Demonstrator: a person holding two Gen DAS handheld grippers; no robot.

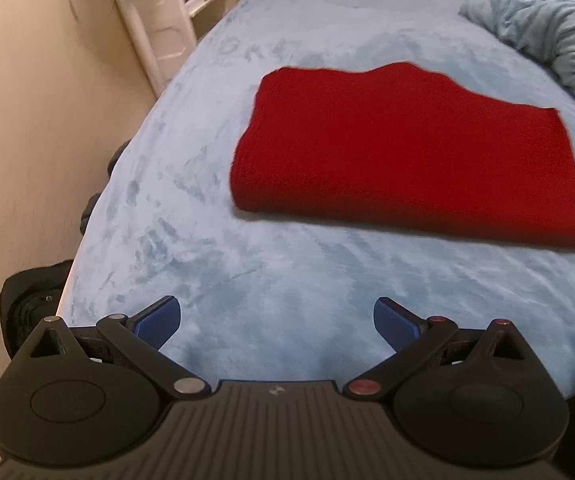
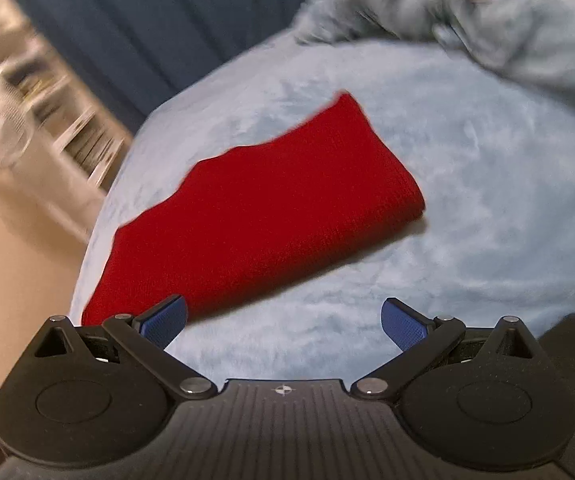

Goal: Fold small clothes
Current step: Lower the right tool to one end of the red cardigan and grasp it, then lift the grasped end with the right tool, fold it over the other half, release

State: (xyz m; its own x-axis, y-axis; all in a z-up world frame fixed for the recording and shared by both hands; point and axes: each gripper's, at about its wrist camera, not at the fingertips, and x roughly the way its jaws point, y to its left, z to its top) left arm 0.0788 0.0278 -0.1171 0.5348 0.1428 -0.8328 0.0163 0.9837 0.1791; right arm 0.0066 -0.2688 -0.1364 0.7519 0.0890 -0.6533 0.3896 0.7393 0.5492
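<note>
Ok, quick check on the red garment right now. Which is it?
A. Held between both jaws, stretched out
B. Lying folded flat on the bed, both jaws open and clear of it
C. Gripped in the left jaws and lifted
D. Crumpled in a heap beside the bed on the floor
B. The red garment lies folded flat on the light blue bed cover, while the left gripper and right gripper both show their jaws spread wide with nothing between them.

The red cloth [image 1: 407, 152] is folded into a thick flat rectangle on the pale blue fleece, far edge kinda wavy. It lies ahead and right of the left gripper [image 1: 277, 320], ahead and left of the right one [image 2: 284, 322], untouched.
</note>
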